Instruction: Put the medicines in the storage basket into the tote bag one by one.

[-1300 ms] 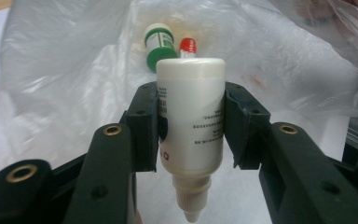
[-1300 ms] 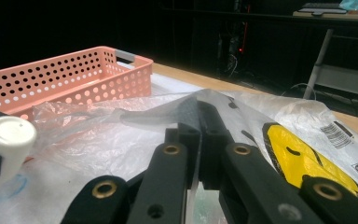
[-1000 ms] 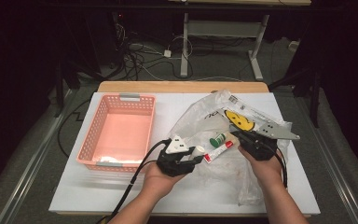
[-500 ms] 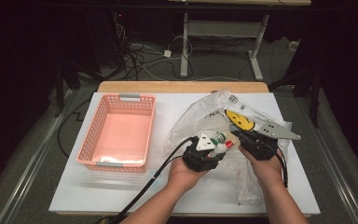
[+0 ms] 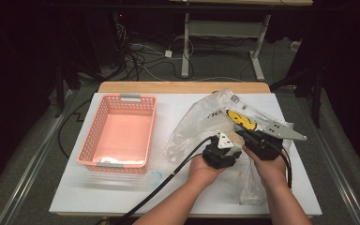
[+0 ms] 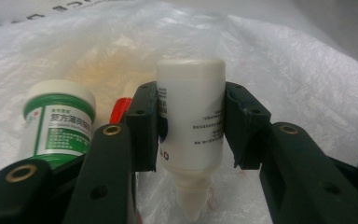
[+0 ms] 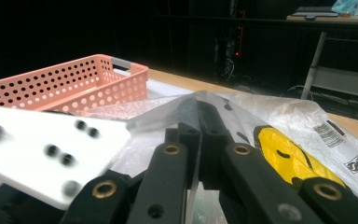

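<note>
The left gripper (image 6: 191,123) is closed on a small white bottle (image 6: 191,116), and its two black jaws press the bottle's sides from left and right. The bottle hangs upside down between them, with its pointed nozzle toward the bottom and its flat base at the top. In the left gripper view it sits inside the opening of the clear plastic bag (image 6: 307,79). Just beside it, to the left, stands a green-labelled jar (image 6: 58,119) with a white lid, and something red is partly hidden behind the left jaw. The right gripper (image 7: 198,140) has its jaws nearly together, and a fold of the plastic bag (image 7: 168,114) is pinched between them, so the bag's edge is lifted. In the high view both grippers, left (image 5: 221,152) and right (image 5: 258,140), are close to each other over the bag (image 5: 192,126) on the white surface (image 5: 168,197). The pink basket (image 5: 117,133) stands well apart on the left, and a yellow smiley face (image 5: 241,119) shows on the bag.
</note>
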